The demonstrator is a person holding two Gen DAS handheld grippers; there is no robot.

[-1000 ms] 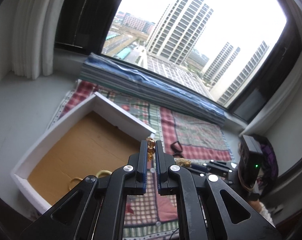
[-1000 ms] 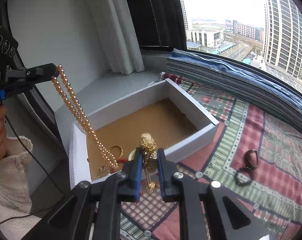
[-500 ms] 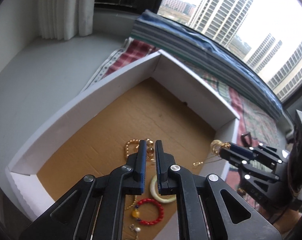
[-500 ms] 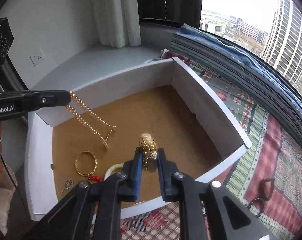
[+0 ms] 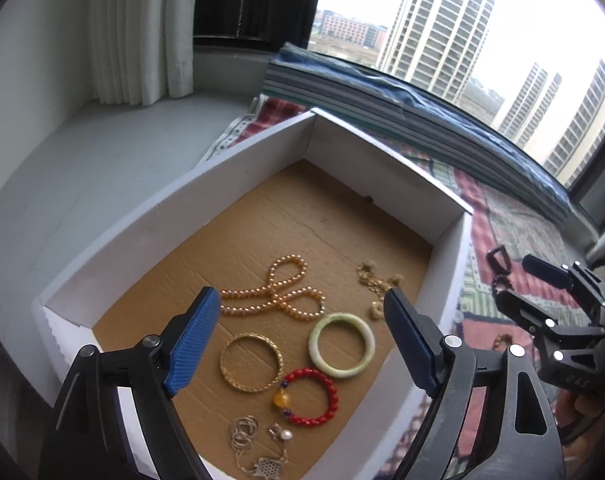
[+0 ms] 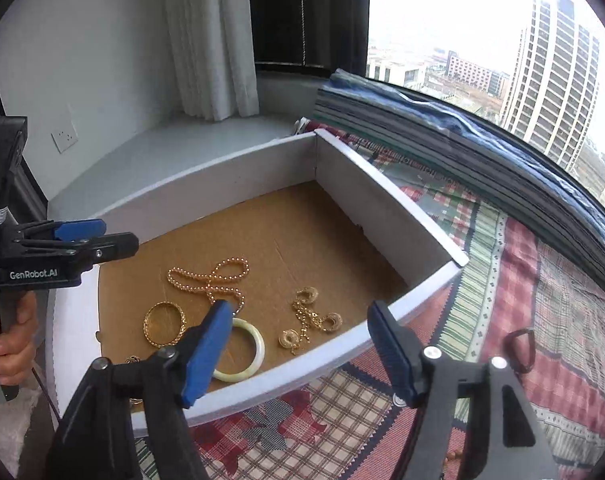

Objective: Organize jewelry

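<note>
Jaws opening empty, the left gripper (image 6: 98, 240) reads "GenRobot.AI".

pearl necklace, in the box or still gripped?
In the box. The pearl necklace lies looped on the cardboard floor of the white box; the left gripper, jaws opening, has nothing between them.

Left gripper (image 5: 300, 338): angled downward, blue-padded jaws spread wide and opening, nothing between the pads. Right gripper (image 6: 298, 350): likewise angled downward, jaws wide apart and opening, nothing gripped. In the right wrist view, a hand (image 6: 7, 338) is wrapped around the left gripper's handle at the left edge.
</note>
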